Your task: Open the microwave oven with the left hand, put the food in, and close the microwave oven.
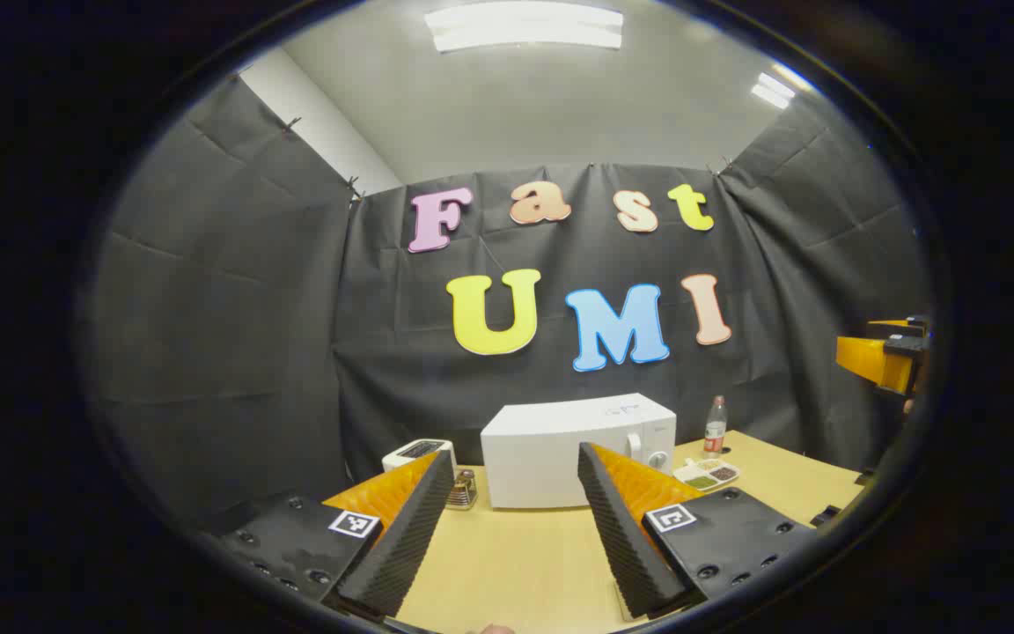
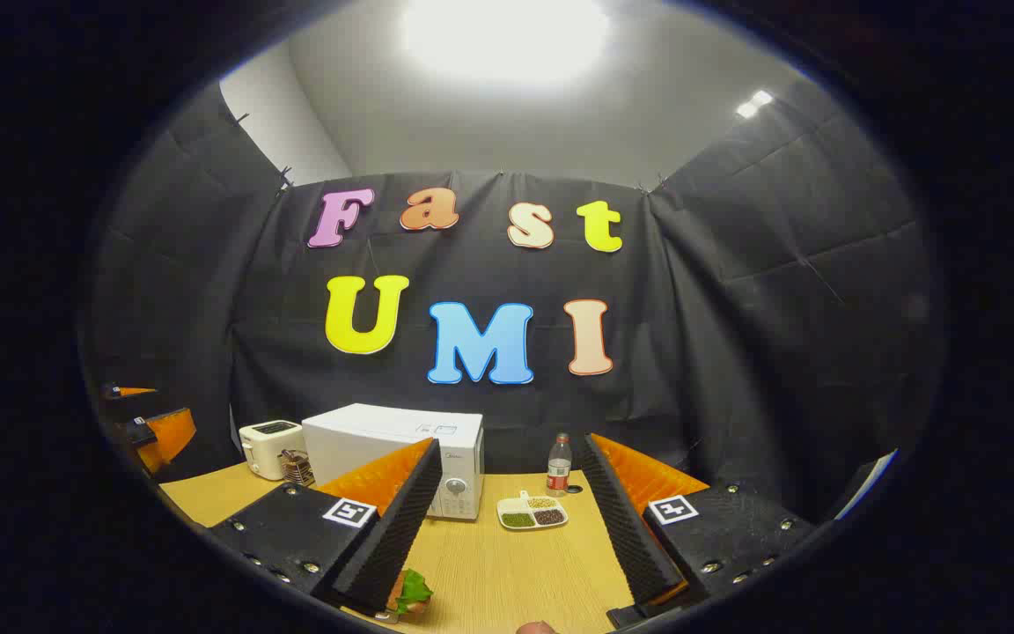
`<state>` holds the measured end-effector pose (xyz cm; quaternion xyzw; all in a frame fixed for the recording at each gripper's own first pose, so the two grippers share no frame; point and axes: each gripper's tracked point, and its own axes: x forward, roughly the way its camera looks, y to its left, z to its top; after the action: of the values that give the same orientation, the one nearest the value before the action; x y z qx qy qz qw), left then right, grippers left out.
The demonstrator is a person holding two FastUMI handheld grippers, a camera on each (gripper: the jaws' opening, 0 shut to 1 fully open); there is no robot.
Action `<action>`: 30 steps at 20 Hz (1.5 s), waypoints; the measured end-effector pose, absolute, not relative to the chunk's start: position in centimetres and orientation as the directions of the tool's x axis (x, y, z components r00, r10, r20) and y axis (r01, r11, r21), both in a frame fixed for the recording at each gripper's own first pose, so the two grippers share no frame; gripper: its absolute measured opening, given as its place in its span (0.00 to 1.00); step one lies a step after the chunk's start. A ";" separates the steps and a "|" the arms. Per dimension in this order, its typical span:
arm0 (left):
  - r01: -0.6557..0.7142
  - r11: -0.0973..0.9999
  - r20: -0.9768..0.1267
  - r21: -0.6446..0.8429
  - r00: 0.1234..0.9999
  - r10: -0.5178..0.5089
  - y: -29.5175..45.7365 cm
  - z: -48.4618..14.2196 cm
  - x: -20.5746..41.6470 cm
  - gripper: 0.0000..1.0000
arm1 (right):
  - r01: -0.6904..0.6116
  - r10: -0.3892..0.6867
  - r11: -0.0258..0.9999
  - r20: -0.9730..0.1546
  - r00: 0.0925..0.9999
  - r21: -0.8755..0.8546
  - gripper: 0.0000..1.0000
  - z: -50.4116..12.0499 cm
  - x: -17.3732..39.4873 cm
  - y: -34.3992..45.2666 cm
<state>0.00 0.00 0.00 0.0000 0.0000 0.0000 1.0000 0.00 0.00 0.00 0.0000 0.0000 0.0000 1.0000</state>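
Table (image 2: pixel 507 572): toaster (image 2: pixel 271 447) beside microwave (image 2: pixel 393 449); bottle (image 2: pixel 559 464), tray (image 2: pixel 532 512) right.

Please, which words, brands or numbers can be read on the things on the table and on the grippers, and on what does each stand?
Microwave: a small mark on its front and faint writing on its top, too small to read.
Bottle: label too blurred to read.
Left gripper and right gripper: square code markers, patterns only, no words.
No text here is readable.
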 end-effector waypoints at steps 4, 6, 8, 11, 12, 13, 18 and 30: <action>-0.005 1.000 0.008 0.006 1.000 0.005 -0.5 0.4 -0.3 0.98 | -0.010 0.010 1.000 0.006 1.000 0.001 0.96 0.1 0.0 -0.2; -0.009 1.000 0.009 0.008 1.000 0.009 -0.8 0.5 -0.4 0.94 | -0.015 0.015 1.000 0.005 1.000 0.002 0.96 0.0 -0.1 -0.4; -0.014 1.000 0.008 0.006 1.000 0.014 -1.3 0.6 -0.6 0.99 | -0.019 0.019 1.000 0.006 1.000 0.003 0.97 0.0 -0.1 -0.7; -0.023 1.000 0.008 0.007 1.000 0.023 -1.9 0.6 -0.9 0.99 | -0.029 0.029 1.000 0.006 1.000 0.001 0.97 -0.2 -0.1 -1.4; -0.027 1.000 0.008 0.007 1.000 0.027 -2.2 0.7 -1.1 0.98 | -0.032 0.032 0.999 0.008 0.999 0.001 0.96 -0.2 -0.1 -1.6; -0.029 1.000 0.009 0.007 1.000 0.029 -2.5 0.8 -1.2 0.98 | -0.036 0.036 0.999 0.009 0.999 0.002 0.96 -0.2 -0.2 -1.9; -0.039 0.999 0.023 0.016 0.999 0.038 -4.6 1.6 -0.9 0.99 | -0.052 0.052 0.999 0.016 0.999 0.017 0.97 -0.3 -0.3 -3.4; -0.005 1.000 0.040 0.003 0.999 0.005 -8.7 1.5 4.9 0.98 | -0.012 0.012 0.998 -0.010 1.000 0.057 0.96 -1.9 0.1 -6.8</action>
<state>4.92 -8.74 1.52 0.0015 -0.0200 0.0024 0.9998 0.14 -6.80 -1.94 0.0287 0.0052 0.0060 0.9996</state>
